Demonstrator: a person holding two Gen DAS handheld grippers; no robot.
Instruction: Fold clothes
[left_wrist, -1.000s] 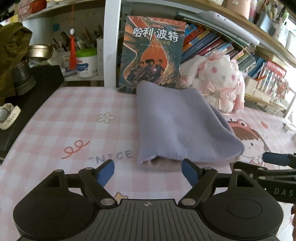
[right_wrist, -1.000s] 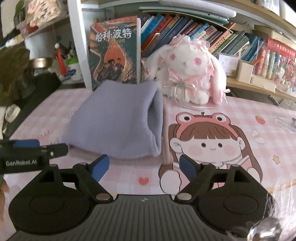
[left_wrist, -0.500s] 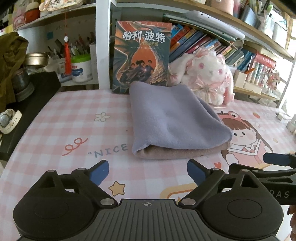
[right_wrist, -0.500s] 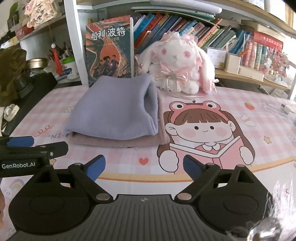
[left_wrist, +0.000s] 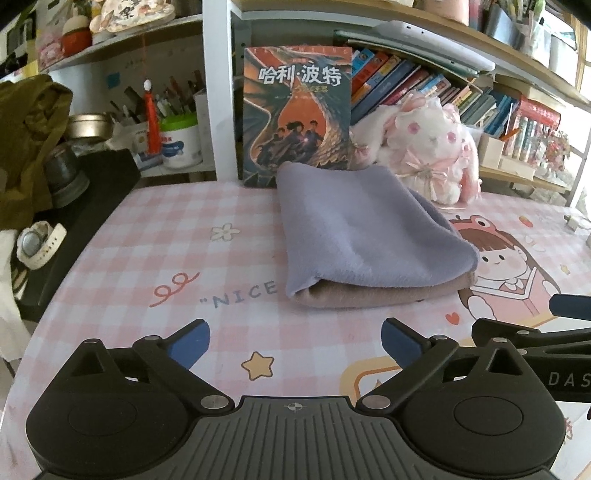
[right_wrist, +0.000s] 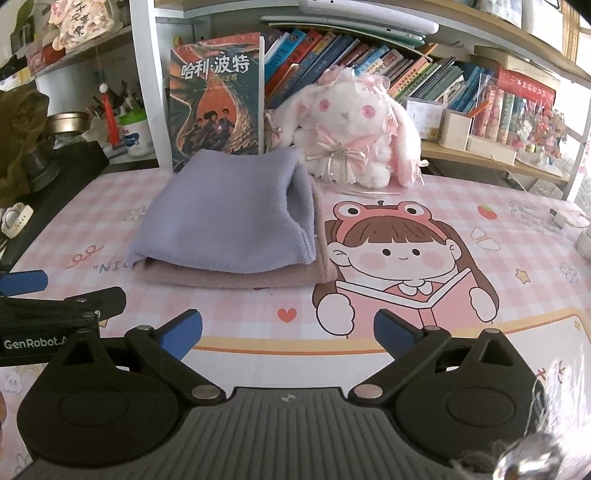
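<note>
A folded lavender garment (left_wrist: 365, 236) lies on top of a folded tan garment (left_wrist: 376, 295) on the pink checked desk mat (left_wrist: 184, 258). The stack also shows in the right wrist view, lavender (right_wrist: 229, 221) over tan (right_wrist: 236, 278). My left gripper (left_wrist: 295, 341) is open and empty, held back from the stack's near edge. My right gripper (right_wrist: 288, 332) is open and empty, in front of the stack and to its right. Each gripper's side shows at the edge of the other's view.
A book (left_wrist: 297, 110) stands upright behind the stack, with a pink plush rabbit (right_wrist: 351, 129) to its right. Shelves of books run along the back. A black tray (left_wrist: 85, 214) with a white watch (left_wrist: 37, 243) sits at the left edge.
Both grippers have pulled back from the stack toward the near edge of the desk. The tan garment under the lavender one has come into view. Both grippers stay open.
</note>
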